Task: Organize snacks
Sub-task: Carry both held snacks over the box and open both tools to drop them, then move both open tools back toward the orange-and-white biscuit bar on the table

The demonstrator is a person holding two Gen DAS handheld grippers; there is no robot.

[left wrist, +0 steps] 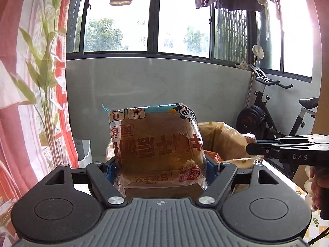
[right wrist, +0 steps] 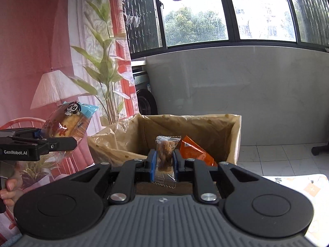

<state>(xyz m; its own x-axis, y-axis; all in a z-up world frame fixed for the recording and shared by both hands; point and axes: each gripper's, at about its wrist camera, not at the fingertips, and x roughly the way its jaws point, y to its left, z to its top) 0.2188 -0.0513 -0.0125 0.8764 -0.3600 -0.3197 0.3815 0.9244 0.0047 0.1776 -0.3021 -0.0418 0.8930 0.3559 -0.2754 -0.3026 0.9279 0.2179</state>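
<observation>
We hold both snacks in the air in front of the box (right wrist: 234,135), an open carton lined with thin brown plastic, its mouth facing up and lying ahead of and below both tools. An orange packet (right wrist: 193,150) already lies inside it, against the right-hand side.

The larger item is the bread (left wrist: 156,144), a bagged loaf slice with a blue seal at the top. Our left gripper (left wrist: 159,166) is clamped on its lower part, jaws standing wide because the pack is wide, and the bag stands upright between them with its long axis running up and away from the fingers. From the right camera the same pack shows tilted, off to the left of the box and short of its rim.

The smaller item is the clear sachet (right wrist: 166,160) of brown pieces. Our right gripper (right wrist: 164,164) is closed tight on it, pads pressing its narrow sides, long axis upright, crimped end toward the camera.

What the drop turns on, in our judgement: the sachet lines up with the box opening straight ahead, so our right hand is the nearer one and needs only to go forward and down. The bread must first come across to the right before it clears the near wall.
</observation>
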